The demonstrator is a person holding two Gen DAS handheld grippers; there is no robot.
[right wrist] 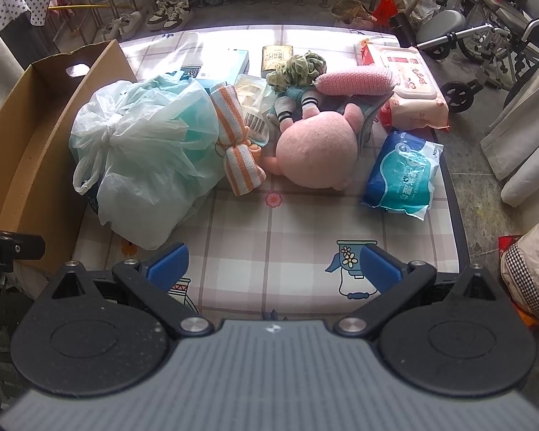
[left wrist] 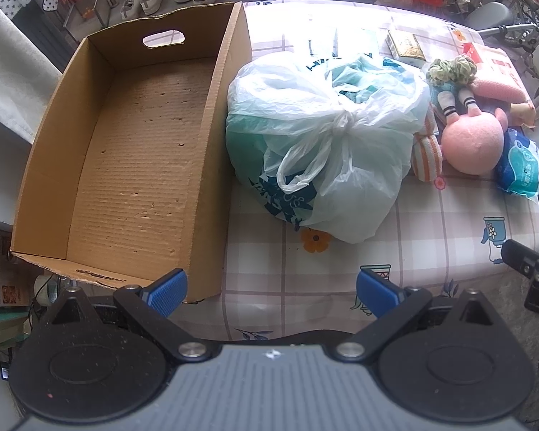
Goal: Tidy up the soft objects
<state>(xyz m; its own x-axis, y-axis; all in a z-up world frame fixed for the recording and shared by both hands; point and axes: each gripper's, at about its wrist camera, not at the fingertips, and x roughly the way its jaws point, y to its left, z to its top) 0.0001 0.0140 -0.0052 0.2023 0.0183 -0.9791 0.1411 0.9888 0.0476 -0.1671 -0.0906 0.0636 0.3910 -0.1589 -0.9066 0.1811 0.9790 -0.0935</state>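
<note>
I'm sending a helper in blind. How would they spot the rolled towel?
Start at the knotted plastic bag beside the cardboard box. The rolled towel leans on the bag's right side, by the pink plush. Only it has orange-and-white stripes.

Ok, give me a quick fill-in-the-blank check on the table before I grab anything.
1. The cardboard box has ____ inside it.
2. The handles of the plastic bag are tied in a ____.
3. The striped towel lies between the plastic bag and the ____ plush toy.
4. Both the left gripper and the right gripper have their jaws ____.

Missing words: nothing; knot; pink; open
</note>
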